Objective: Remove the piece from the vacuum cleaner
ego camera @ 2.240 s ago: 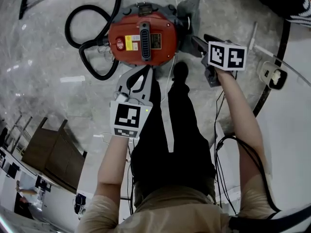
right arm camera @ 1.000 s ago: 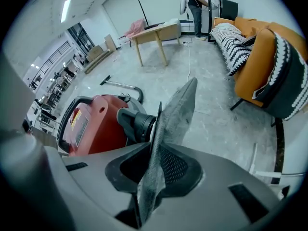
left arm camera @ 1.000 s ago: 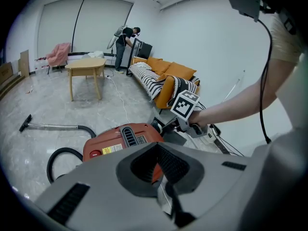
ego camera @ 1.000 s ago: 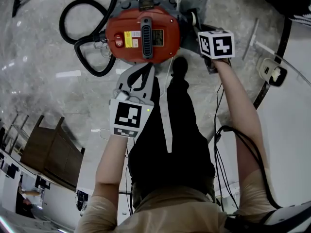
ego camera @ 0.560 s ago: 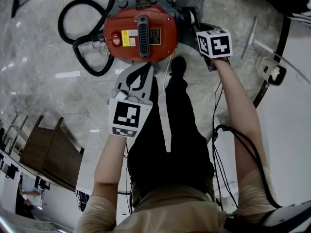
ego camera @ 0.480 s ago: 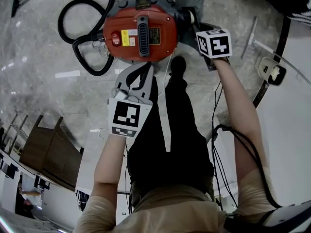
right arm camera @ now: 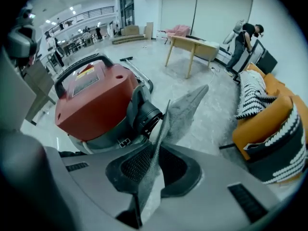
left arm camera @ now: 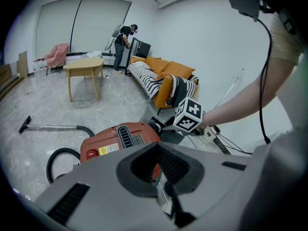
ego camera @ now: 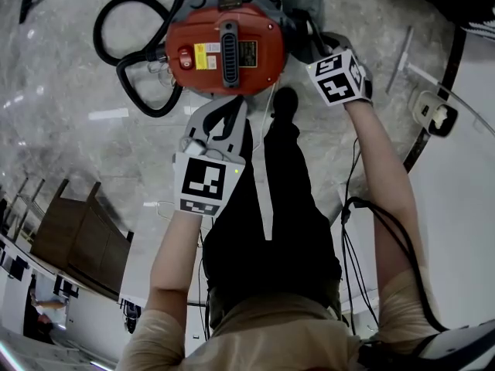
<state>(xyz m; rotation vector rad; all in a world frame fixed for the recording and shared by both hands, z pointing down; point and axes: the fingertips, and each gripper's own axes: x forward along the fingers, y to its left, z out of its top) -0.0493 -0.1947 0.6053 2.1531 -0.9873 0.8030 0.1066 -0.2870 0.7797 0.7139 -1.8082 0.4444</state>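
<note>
Grey fabric is what the right gripper [right arm camera: 158, 150] has hold of: its 2 jaws have just been closing, and their dark ribbed pads now pinch 1 thin edge of the grey fabric piece [right arm camera: 185, 110], which rises from between the tips as a flat, pointed flap. The far end of that piece lies right against the 1 black round port [right arm camera: 147, 117] on the side of the vacuum cleaner [ego camera: 224, 45]; whether it is still fixed there I cannot tell. The left gripper [left arm camera: 156, 147] hangs just short of the vacuum cleaner's near side, apart from it, its 2 jaws brought together at the tips with nothing between them. Only 1 vacuum cleaner is in sight, a red drum standing on the pale stone floor [ego camera: 69, 130] directly ahead of the person's feet, with 1 black handle [ego camera: 230, 46] across its top and 1 yellow label [ego camera: 207, 52] beside that. From its left side, as the head view shows it, 1 black hose [ego camera: 135, 45] curls over the floor in loops. Further out, the left gripper view shows 1 wand [left arm camera: 53, 127] lying flat on the floor, 1 wooden table [left arm camera: 83, 66], 1 orange sofa [left arm camera: 168, 76] with 1 striped throw [left arm camera: 144, 73] on it, and 1 person [left arm camera: 126, 40] standing at the far end of the room.
</note>
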